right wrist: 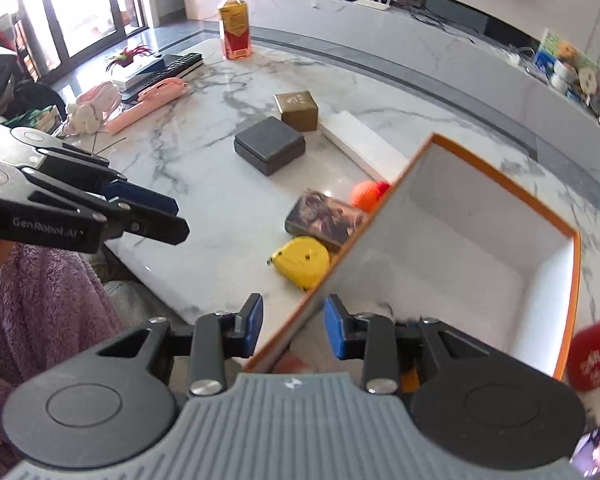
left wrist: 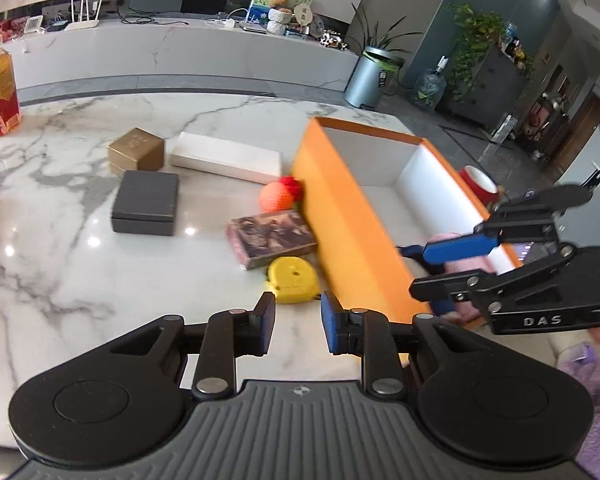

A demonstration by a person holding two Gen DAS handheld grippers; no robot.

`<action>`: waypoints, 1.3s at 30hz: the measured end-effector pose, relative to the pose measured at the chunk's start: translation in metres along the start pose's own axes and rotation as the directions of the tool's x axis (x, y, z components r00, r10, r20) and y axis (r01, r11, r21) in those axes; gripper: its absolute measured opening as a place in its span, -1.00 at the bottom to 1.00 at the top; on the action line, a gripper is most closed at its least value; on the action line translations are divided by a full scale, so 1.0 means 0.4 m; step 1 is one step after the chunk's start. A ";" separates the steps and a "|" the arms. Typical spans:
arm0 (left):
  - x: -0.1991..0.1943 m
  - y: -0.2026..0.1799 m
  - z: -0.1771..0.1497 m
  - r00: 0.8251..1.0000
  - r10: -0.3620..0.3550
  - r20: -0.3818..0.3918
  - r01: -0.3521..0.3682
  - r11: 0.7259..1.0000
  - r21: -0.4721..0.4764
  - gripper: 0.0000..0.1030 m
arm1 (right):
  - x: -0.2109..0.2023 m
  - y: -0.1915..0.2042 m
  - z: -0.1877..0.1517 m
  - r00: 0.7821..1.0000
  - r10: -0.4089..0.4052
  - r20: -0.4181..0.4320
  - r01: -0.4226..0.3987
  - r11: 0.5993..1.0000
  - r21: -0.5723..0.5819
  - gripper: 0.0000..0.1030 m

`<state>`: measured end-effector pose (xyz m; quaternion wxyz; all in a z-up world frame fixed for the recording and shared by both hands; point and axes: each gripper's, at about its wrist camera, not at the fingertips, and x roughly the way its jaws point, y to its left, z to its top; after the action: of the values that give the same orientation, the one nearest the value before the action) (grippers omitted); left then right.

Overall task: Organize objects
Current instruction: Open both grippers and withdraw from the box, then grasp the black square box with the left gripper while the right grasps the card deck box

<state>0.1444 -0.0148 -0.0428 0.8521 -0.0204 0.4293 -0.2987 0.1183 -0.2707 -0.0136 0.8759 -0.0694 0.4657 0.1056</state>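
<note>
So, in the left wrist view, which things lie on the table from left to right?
Drink bottle → gold box → white flat box → orange ball → orange box → red cup.
</note>
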 end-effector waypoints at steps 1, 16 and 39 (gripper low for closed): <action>0.005 0.010 0.005 1.000 0.007 -0.001 -0.007 1.000 0.003 -0.42 | 0.011 0.005 0.014 1.000 0.000 -0.001 0.000 1.000 -0.018 -0.24; 0.144 0.204 0.138 0.989 0.145 -0.010 -0.146 0.988 -0.044 0.63 | 0.310 0.007 0.203 0.980 -0.032 -0.198 -0.026 0.958 -0.286 0.23; 0.340 0.311 0.178 0.967 0.236 -0.098 -0.240 0.970 -0.031 0.73 | 0.554 -0.007 0.284 0.910 -0.037 -0.413 -0.219 0.803 -0.554 0.53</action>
<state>0.3202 -0.0002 -0.1318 0.8601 0.0273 0.4744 -0.1857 0.3304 -0.2217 -0.1344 0.6890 -0.3344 0.5831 0.2709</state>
